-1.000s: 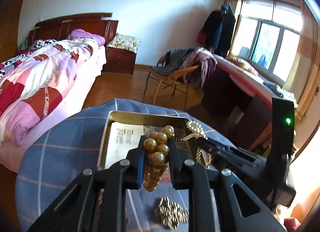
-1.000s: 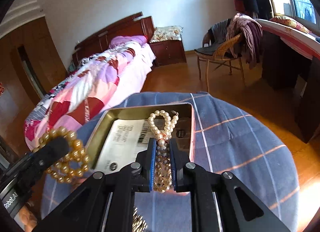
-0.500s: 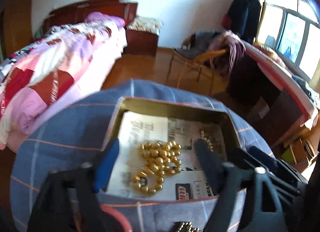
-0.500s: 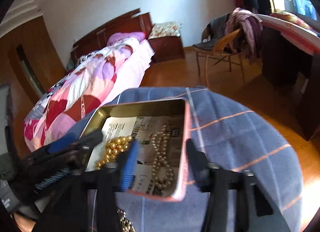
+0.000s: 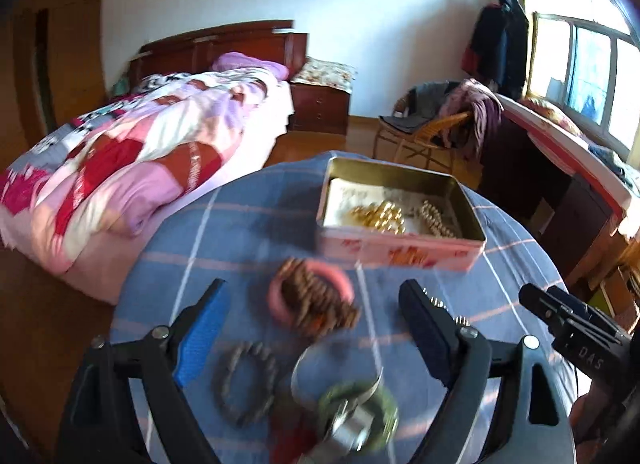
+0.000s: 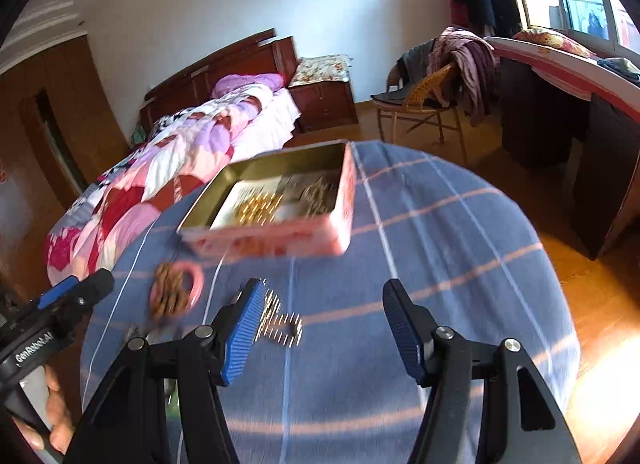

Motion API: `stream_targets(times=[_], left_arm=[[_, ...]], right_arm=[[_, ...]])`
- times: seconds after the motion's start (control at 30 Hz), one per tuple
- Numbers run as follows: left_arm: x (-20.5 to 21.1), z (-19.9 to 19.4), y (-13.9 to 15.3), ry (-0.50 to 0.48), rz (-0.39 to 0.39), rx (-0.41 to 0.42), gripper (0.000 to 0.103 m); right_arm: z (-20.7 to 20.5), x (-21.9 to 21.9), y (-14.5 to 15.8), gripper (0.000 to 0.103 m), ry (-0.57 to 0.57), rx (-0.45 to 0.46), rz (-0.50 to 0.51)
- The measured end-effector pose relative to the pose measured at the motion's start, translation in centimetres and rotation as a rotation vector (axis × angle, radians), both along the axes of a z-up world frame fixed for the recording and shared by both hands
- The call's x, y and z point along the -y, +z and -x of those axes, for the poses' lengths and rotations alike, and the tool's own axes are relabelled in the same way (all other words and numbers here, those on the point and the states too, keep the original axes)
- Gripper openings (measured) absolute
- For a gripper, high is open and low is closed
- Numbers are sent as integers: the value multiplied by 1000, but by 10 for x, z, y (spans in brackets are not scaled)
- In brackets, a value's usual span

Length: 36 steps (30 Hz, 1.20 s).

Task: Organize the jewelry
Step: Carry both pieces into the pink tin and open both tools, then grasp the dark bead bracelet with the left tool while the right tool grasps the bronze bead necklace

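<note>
Left gripper [image 5: 310, 304]: jaws wide apart, nothing between the pads, having opened within the past second; it hangs over loose pieces on the blue checked tablecloth [image 5: 224, 232]. Right gripper [image 6: 322, 312]: jaws parted to a moderate gap, likewise just opened and empty, with a small gold-toned chain piece [image 6: 280, 322] lying on the cloth just beside its left finger [image 6: 242, 330]. Under the left gripper lie a pink bangle [image 5: 310, 292] with a brown beaded bracelet [image 5: 320, 304] across it, a dark beaded bracelet [image 5: 246, 382], and a green ring-shaped piece [image 5: 360, 412] tangled with a silvery band; blur hides further detail. Beyond both grippers sits an open rectangular tin [image 5: 400, 250], pink-sided, gold inside, lined with printed paper. Contents: a heap of gold beads [image 5: 378, 216] toward the left-centre and a pale pearl strand [image 5: 436, 220] to its right, close together, both resting on the lining. The tin stands on the cloth, well apart from either gripper. Behind the table is a bed with a patchwork quilt [image 5: 132, 168].
</note>
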<state>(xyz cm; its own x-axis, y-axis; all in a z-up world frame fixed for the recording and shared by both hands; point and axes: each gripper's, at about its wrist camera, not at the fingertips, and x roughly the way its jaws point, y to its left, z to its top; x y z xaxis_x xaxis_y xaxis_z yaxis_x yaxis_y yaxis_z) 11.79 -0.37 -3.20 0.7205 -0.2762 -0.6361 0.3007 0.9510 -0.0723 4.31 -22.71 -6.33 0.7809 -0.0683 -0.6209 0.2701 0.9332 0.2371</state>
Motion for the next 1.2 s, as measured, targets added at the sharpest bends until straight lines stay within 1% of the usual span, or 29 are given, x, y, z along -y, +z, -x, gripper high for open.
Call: stream_targets(times=[0.17,0.27,0.43,0.6,0.7,0.9,1.0,1.03,1.1,1.17,1.2], left_arm=[[-26,26,-9,39,15,-4,89],[-34,39,-19,37,11,-15,89],[-45,53,-30,41,12,-32,89],[-49,63,-36,31,-1,-23,89],[-51,64,-39,15,13,-33,88],[-64,49,-46,51,66,-79,88],[-67,38,-50,75,57,-85,88],[-68,31,-52,84,48,-100,88],[-68,20,-56,105,28,-123,81],[-70,10,-59,127,13,-136,65],[-70,3,-62,143,2,-148,60]], right_arm=[[23,-26,-10,62,60,-18,21],[31,-39,-13,62,87,-30,41],[41,-53,-11,62,114,-19,66],[44,-60,-7,62,140,-7,79],[47,-64,-3,62,146,5,97],[46,-68,-6,62,161,-3,103],[44,-70,-10,62,170,-18,96],[43,-69,-10,62,170,-20,96],[42,-69,-11,62,170,-22,97],[42,-68,-10,62,166,-19,98],[42,-67,-10,62,162,-18,98]])
